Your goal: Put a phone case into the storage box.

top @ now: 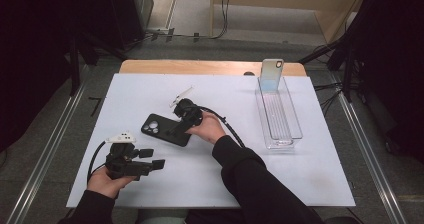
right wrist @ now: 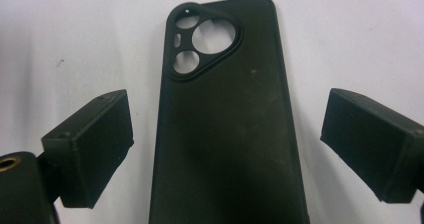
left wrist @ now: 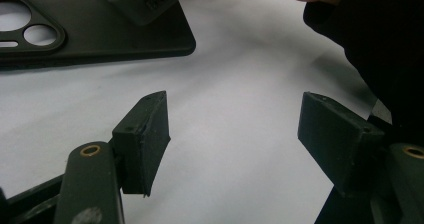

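A clear tray point(top: 295, 129) lies at the right of the white tabletop point(top: 300, 174), with a phone point(top: 271, 74) standing upright at its far end. The black case point(top: 162, 129) lies flat near the middle, bare surface around it on all sides. The right hand-held gripper point(top: 176, 129) is above it, jaws wide on either side, not touching. The left hand-held gripper point(top: 152, 159), open and empty, sits near the front edge.
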`<state>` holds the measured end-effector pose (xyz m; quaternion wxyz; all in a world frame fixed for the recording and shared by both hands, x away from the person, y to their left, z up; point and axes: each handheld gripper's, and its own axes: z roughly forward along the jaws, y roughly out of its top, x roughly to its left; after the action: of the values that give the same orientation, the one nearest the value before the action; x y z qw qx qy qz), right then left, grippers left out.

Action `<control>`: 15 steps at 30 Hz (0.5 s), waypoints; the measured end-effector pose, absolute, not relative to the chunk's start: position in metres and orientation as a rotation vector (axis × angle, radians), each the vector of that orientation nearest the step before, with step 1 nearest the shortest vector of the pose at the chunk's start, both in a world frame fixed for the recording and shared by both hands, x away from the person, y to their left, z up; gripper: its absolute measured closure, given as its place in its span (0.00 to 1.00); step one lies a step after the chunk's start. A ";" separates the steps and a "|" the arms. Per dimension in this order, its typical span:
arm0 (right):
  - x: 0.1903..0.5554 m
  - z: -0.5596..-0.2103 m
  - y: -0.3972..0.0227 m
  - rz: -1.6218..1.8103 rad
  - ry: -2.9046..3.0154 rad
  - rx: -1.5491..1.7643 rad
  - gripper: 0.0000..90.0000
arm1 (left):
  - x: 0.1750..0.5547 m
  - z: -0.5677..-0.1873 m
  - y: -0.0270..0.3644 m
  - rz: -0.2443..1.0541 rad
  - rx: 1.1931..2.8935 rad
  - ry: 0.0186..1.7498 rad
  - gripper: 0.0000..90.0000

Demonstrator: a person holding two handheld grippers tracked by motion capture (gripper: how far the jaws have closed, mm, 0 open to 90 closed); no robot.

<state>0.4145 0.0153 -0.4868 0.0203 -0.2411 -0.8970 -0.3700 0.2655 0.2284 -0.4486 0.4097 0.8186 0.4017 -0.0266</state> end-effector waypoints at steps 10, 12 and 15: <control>0.408 -0.503 0.026 -1.067 -2.875 -0.676 0.05 | 0.266 -0.449 0.229 -0.069 2.061 1.011 0.32; 0.407 -0.503 0.027 -1.057 -2.898 -0.662 0.05 | 0.267 -0.450 0.229 -0.068 2.060 1.014 0.32; 0.407 -0.504 0.027 -1.063 -2.904 -0.643 0.06 | 0.267 -0.449 0.229 -0.067 2.062 1.014 0.32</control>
<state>0.4070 0.0266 -0.5036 -0.0086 -0.2037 -0.9194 -0.3364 0.2665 0.2290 -0.4493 0.4092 0.8184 0.4026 -0.0265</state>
